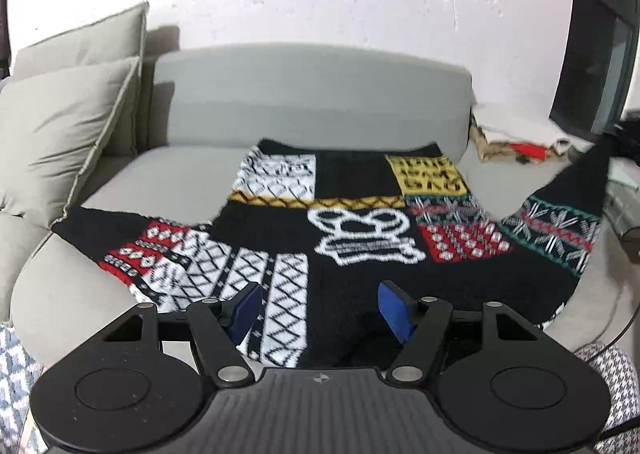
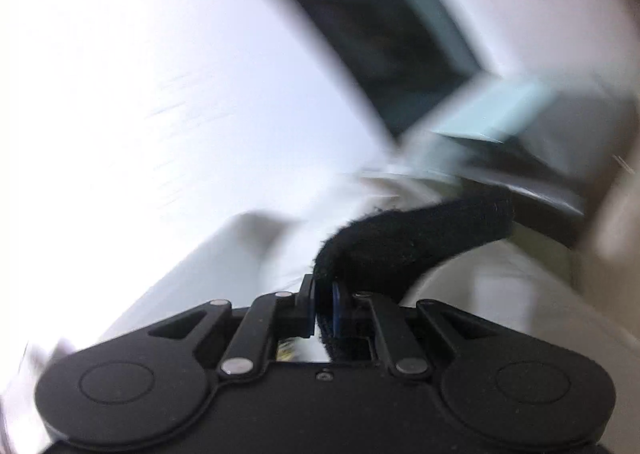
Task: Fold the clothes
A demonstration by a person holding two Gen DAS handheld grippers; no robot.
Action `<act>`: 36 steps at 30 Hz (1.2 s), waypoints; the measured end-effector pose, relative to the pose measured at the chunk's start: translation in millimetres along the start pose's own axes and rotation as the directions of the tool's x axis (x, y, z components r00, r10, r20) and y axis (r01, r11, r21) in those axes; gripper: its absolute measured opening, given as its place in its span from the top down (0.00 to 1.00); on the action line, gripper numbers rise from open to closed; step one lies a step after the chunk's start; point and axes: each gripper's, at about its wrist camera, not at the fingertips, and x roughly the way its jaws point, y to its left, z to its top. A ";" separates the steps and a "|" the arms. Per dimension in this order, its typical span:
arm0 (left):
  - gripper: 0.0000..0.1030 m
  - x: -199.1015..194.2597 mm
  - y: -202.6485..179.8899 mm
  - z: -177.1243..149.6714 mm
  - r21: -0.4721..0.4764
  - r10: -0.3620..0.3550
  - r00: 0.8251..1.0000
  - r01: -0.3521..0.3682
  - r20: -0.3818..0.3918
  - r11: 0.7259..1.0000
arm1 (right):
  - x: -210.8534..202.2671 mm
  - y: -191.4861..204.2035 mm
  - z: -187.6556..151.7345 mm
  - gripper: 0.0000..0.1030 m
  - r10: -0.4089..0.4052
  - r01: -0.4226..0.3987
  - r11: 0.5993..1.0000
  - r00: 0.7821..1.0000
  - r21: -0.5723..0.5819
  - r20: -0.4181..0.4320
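Right gripper [image 2: 322,314]: jaws pressed together, pinching a black cuff-like end of the sweater [image 1: 344,230]; in the right wrist view that dark strip arcs up and right from the jaws, and the background is smeared. Left gripper [image 1: 318,312]: jaws spread, nothing between them, hovering over the near hem at lower centre of the left wrist view.

Step in hand, as judged: folding the sleeve inward. The sleeve at the right of the left wrist view rises off the sofa [image 1: 192,170] toward the upper right. Carry it in a low arc across the body toward the white motif at centre, and lay it flat before you release. Keep the pinch firm; knit is heavy and may slip. Use your free left gripper to pin the near hem so the body does not drag.

Sweater: black knit, patchwork panels. White lattice lower left, yellow block upper right, red diamond bands on both sides. It lies spread on the grey sofa seat, the other sleeve stretched toward the cushions [image 1: 68,126] at left.
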 end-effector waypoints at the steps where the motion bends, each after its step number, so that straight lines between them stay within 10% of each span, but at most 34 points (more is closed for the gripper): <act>1: 0.37 -4.8 5.8 -1.5 -0.010 0.002 1.000 -0.002 0.008 1.000 | -7.4 31.0 -14.1 0.93 0.045 -0.046 0.997 0.999 -0.067 -0.017; 6: 0.37 -18.0 36.4 -14.9 -0.040 0.026 1.000 -0.026 0.008 0.999 | -15.0 134.4 -124.8 0.82 0.145 -0.201 0.943 0.966 -0.266 -0.216; 11: 0.37 -14.6 63.4 -38.8 -0.074 0.069 0.997 -0.072 -0.037 0.995 | -14.5 132.1 -192.5 0.60 0.224 -0.318 0.944 0.811 -0.086 -0.541; 16: 0.37 10.9 72.3 -50.0 -0.110 0.064 0.991 -0.077 -0.116 0.991 | -19.3 69.3 -155.8 0.52 0.154 -0.215 0.974 0.858 -0.069 -0.490; 20: 0.37 27.3 58.0 -50.4 -0.081 0.049 0.988 -0.062 -0.147 0.995 | -26.6 15.0 -130.7 0.83 0.034 -0.066 0.996 0.917 -0.067 -0.398; 23: 0.37 30.7 46.1 -51.0 -0.068 0.031 0.988 -0.042 -0.153 0.997 | -16.6 -6.0 -126.3 0.84 -0.009 -0.018 0.997 0.930 -0.070 -0.368; 27: 0.36 31.9 36.1 -49.3 -0.032 0.049 0.988 -0.055 -0.146 0.998 | 10.5 -9.0 -141.9 0.84 -0.066 0.020 0.993 0.917 -0.120 -0.393; 30: 0.36 33.6 37.4 -50.7 -0.028 0.057 0.985 -0.062 -0.161 0.998 | 44.3 -5.8 -189.0 0.92 -0.308 0.119 0.925 0.790 -0.360 -0.530; 36: 0.37 39.9 43.3 -53.2 -0.012 0.057 0.985 -0.060 -0.161 0.998 | 21.6 4.3 -173.8 0.91 -0.284 0.112 0.934 0.807 -0.339 -0.518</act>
